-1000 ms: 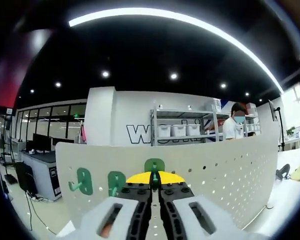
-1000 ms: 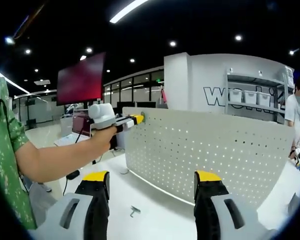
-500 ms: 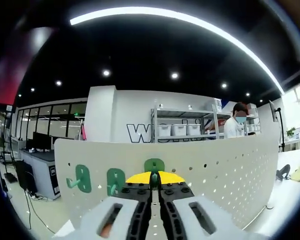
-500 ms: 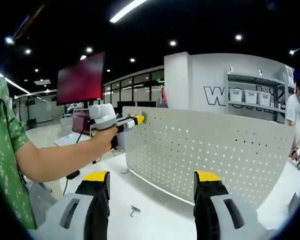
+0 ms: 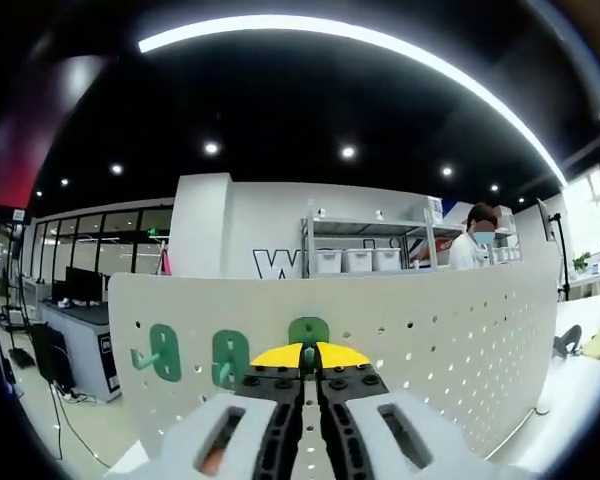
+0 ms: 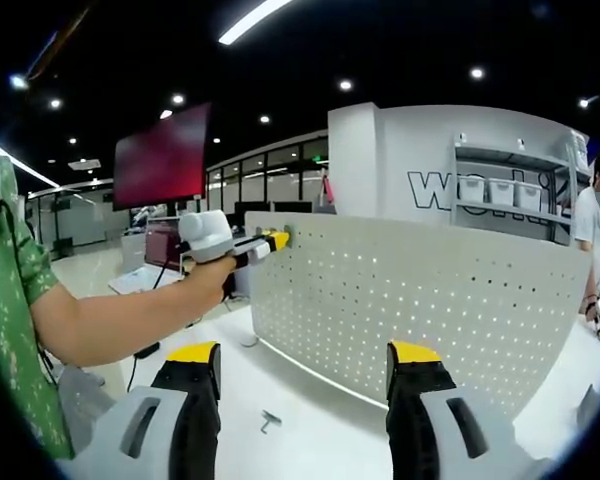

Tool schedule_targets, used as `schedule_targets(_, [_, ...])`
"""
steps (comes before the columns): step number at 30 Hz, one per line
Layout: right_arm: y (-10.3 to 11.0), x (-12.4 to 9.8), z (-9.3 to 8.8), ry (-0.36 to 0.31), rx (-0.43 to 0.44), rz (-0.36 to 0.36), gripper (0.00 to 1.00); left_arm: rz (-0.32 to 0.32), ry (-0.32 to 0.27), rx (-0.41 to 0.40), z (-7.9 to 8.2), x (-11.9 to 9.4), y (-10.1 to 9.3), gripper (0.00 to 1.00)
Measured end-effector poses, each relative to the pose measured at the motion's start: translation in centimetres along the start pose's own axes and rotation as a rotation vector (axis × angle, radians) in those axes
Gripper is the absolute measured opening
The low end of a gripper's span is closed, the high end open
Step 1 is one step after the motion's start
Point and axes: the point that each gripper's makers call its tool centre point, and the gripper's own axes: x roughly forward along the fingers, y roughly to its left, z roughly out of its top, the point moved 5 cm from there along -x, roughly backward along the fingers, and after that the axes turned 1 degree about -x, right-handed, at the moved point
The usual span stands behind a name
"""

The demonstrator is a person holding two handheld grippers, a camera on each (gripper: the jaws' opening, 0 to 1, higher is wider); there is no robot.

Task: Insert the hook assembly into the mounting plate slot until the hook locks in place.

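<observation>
The white perforated mounting plate (image 5: 450,330) stands upright on the table. In the left gripper view my left gripper (image 5: 307,356) is shut on a green hook (image 5: 308,329), pressed against the plate's face. Two more green hooks (image 5: 164,351) (image 5: 229,358) hang on the plate to its left. From the other side, the right gripper view shows the plate (image 6: 420,300) with the left gripper (image 6: 274,238) held by a hand at its upper left corner. My right gripper (image 6: 302,362) is open and holds nothing, well short of the plate.
A small metal part (image 6: 268,422) lies on the white table (image 6: 310,420) in front of the plate. A person's bare arm (image 6: 110,320) reaches in from the left. Shelving (image 5: 365,260) and a person (image 5: 472,250) stand beyond the plate.
The left view has drifted slightly, so the two hung hooks sit a little further left. The held hook stays at the plate. The right gripper has not moved.
</observation>
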Motion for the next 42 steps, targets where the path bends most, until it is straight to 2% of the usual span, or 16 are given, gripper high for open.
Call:
schedule_targets(20, [-0.04, 0.16, -0.27, 0.009, 0.005, 0.003, 0.67, 0.008, 0.004, 0.010, -0.53, 0.11, 0.00, 0.03])
schedule_targets(31, [0.00, 0.21, -0.65, 0.024, 0.002, 0.005, 0.67, 0.019, -0.013, 0.030, -0.42, 0.14, -0.16, 0.03])
schedule_targets(38, [-0.15, 0.08, -0.61, 0.023, 0.004, -0.001, 0.67, 0.061, -0.016, 0.144, -0.46, 0.16, -0.55, 0.03])
schedule_targets(40, [-0.11, 0.07, -0.69, 0.026, 0.003, 0.000, 0.67, 0.066, -0.017, 0.139, -0.52, 0.24, -0.47, 0.03])
schedule_targets(42, [-0.09, 0.06, -0.75, 0.028, 0.003, 0.000, 0.67, 0.075, -0.018, 0.167, -0.50, 0.24, -0.55, 0.04])
